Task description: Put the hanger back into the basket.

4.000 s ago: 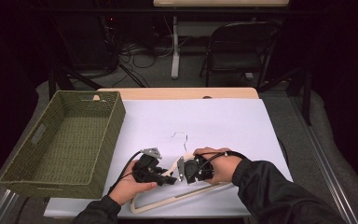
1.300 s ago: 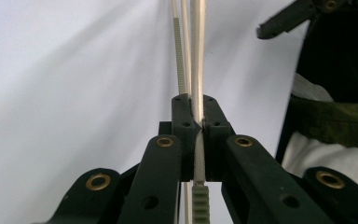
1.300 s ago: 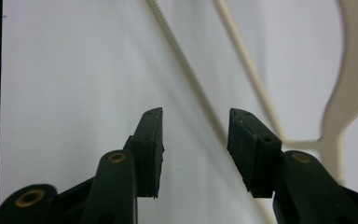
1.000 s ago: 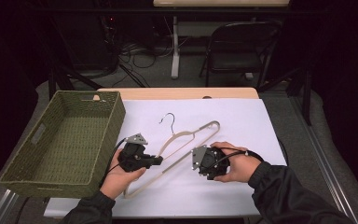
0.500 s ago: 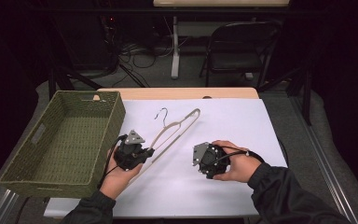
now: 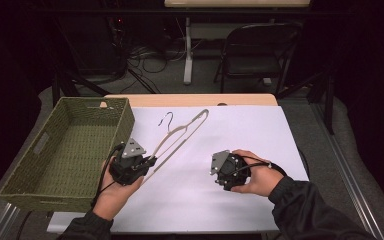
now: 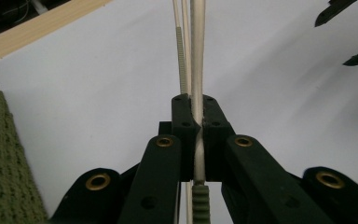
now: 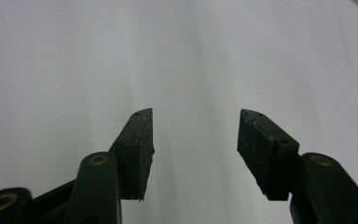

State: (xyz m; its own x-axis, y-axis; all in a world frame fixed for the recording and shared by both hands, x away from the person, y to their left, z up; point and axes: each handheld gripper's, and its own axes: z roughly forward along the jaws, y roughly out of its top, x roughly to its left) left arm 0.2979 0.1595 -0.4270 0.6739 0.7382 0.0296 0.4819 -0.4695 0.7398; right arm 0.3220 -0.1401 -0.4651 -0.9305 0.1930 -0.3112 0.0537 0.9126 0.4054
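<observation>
A pale wooden hanger (image 6: 180,134) with a metal hook (image 6: 166,120) is held up off the white table cover (image 6: 240,135), slanting away toward the far side. My left gripper (image 6: 149,161) is shut on its lower end beside the basket. In the left gripper view the black pads (image 7: 184,122) pinch the hanger's rod (image 7: 196,56), which runs straight ahead. My right gripper (image 6: 216,171) rests to the right in the person's hand, apart from the hanger. Its jaws have just been opening, and my right gripper (image 8: 196,135) stands open with nothing between the pads.
A green woven basket (image 6: 55,150) with nothing in it sits at the table's left, and its wall (image 7: 4,163) lies close beside my left gripper. The right gripper's jaw tips (image 7: 349,32) appear far off in the left gripper view. A folding chair (image 6: 260,50) and cables lie beyond the table.
The hanger has left the table, tipped onto its edge and swung left toward the basket with the left gripper, which rose. The right gripper has stayed in place, now clear of the hanger.
</observation>
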